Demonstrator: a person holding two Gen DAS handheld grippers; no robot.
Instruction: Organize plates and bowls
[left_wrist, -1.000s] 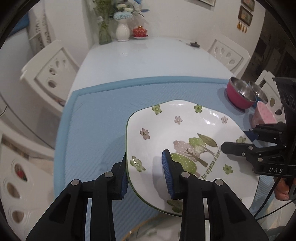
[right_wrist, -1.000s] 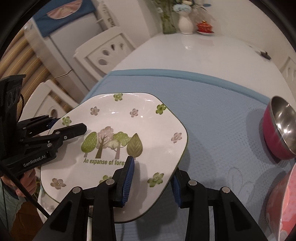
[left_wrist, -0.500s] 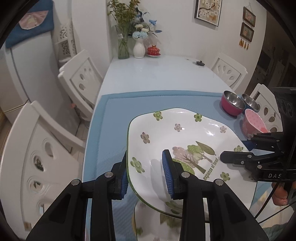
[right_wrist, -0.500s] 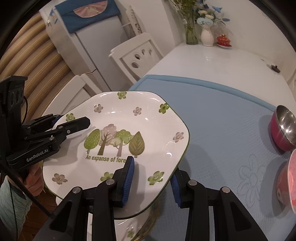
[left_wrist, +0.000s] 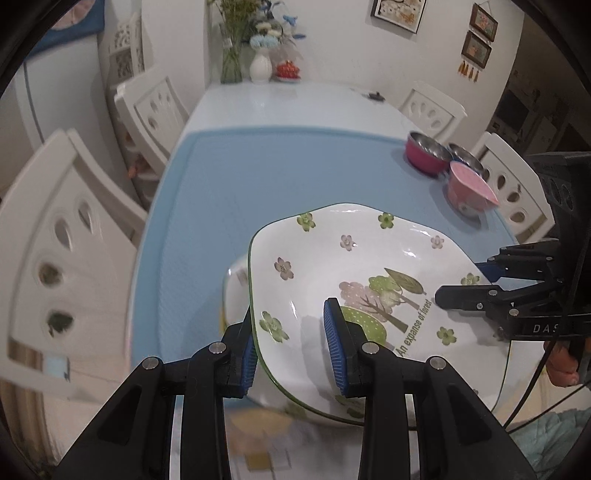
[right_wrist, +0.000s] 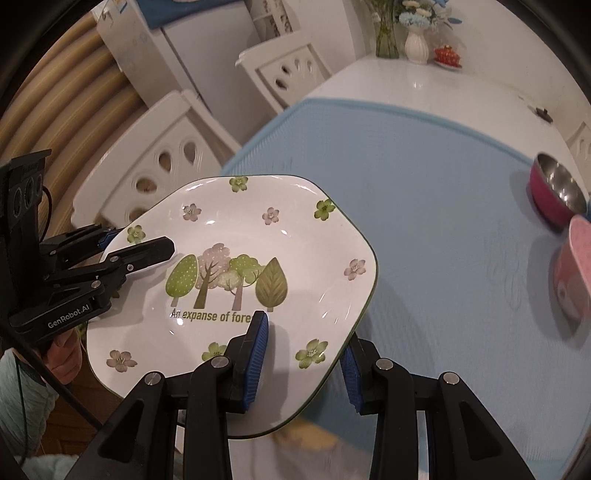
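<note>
Shifted back toward the near edge of the blue mat (left_wrist: 280, 177) — tree-print plate (left_wrist: 369, 273), carried clear above it. Left gripper (left_wrist: 291, 345) and right gripper (right_wrist: 301, 356) each clamp opposite rims. Pink bowl (left_wrist: 469, 184), red bowl (left_wrist: 424, 153) — mat's far right corner.

White chairs (left_wrist: 70, 236) are seen beside the table (left_wrist: 288, 103); blue mat (left_wrist: 258, 177) laid on it. Vases (left_wrist: 260, 66), possibly a red lidded dish (left_wrist: 287, 69), at far end.
</note>
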